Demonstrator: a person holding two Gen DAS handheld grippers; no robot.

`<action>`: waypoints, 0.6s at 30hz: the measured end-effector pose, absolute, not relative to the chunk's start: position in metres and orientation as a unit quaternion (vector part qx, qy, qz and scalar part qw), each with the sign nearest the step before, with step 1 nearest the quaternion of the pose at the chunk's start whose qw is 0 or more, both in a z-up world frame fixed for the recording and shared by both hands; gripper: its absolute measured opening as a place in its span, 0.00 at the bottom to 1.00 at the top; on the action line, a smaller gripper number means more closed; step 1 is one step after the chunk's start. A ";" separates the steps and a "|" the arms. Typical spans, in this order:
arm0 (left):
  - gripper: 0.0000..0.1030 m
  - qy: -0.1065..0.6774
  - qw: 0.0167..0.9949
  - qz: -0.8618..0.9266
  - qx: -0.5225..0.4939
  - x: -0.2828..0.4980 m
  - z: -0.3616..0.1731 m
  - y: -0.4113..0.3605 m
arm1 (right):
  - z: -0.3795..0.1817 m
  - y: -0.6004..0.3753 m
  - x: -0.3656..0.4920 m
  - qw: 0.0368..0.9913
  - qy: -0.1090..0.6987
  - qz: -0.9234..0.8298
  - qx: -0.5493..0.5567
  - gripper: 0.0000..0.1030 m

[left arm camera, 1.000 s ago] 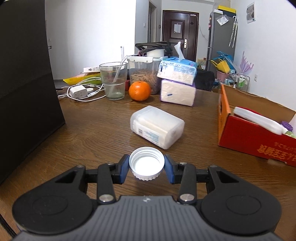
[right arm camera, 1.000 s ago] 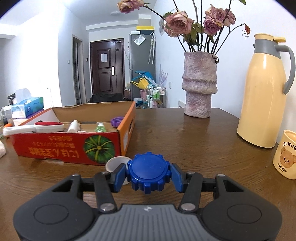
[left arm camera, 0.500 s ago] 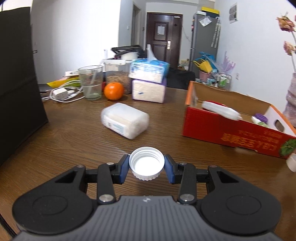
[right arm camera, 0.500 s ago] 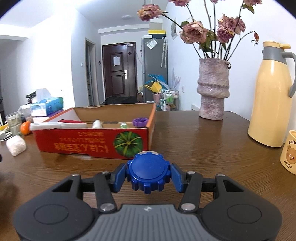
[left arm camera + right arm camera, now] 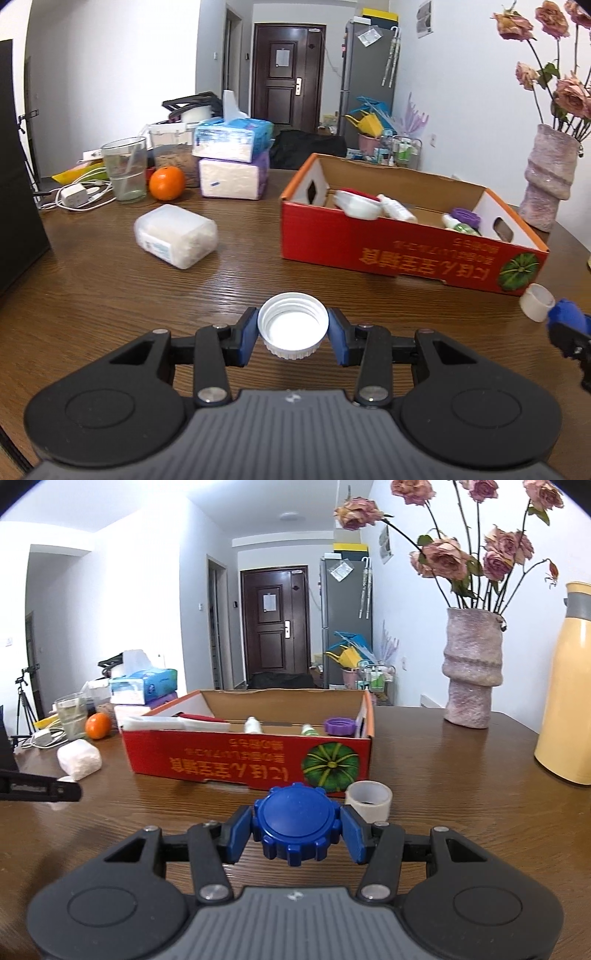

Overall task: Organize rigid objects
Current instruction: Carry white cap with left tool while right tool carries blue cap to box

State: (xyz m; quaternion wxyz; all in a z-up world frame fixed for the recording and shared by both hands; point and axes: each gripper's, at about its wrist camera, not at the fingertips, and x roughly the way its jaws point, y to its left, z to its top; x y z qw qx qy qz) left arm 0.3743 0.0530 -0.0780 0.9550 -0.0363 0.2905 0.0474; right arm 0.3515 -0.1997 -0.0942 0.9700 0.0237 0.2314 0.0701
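My left gripper [image 5: 292,334] is shut on a white ribbed bottle cap [image 5: 293,325], its hollow side up, above the wooden table. My right gripper [image 5: 296,823] is shut on a blue notched lid [image 5: 296,821]. The red cardboard box [image 5: 399,251] [image 5: 243,764] stands ahead of both, open on top, holding a purple cap [image 5: 340,726], small bottles and a white and red item. A translucent white cap [image 5: 369,799] [image 5: 537,302] rests on the table by the box's near right corner. The right gripper's blue tip [image 5: 567,321] shows at the right edge of the left wrist view.
A clear plastic container [image 5: 175,236] lies left of the box. Behind it are an orange [image 5: 167,183], a glass [image 5: 125,170], stacked tissue packs [image 5: 232,162] and a charger with cables. A vase of roses [image 5: 472,672] and a yellow thermos [image 5: 569,686] stand on the right.
Both grippers have swung and moved toward the red box, each still holding its cap. The box has come into fuller view ahead; the right gripper now shows in the left wrist view.
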 end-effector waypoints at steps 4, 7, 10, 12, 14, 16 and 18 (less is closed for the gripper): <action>0.40 0.288 0.956 0.038 -0.035 0.374 -0.074 0.042 | -0.091 -0.192 0.351 0.970 0.230 0.079 0.023 0.50; 0.40 0.283 0.958 0.032 -0.033 0.374 -0.069 0.034 | -0.087 -0.186 0.351 0.970 0.226 0.086 0.021 0.50; 0.40 0.275 0.961 0.024 -0.030 0.375 -0.062 0.027 | -0.081 -0.181 0.353 0.971 0.219 0.094 0.023 0.50; 0.40 0.271 0.962 0.021 -0.026 0.376 -0.059 0.022 | -0.077 -0.178 0.353 0.972 0.215 0.096 0.022 0.50; 0.40 0.269 0.963 0.018 -0.025 0.378 -0.057 0.019 | -0.072 -0.176 0.355 0.973 0.210 0.098 0.021 0.50; 0.40 0.266 0.964 0.017 -0.026 0.381 -0.054 0.016 | -0.069 -0.175 0.357 0.973 0.206 0.099 0.022 0.50; 0.40 0.262 0.965 0.015 -0.025 0.383 -0.051 0.014 | -0.066 -0.173 0.359 0.974 0.203 0.099 0.022 0.50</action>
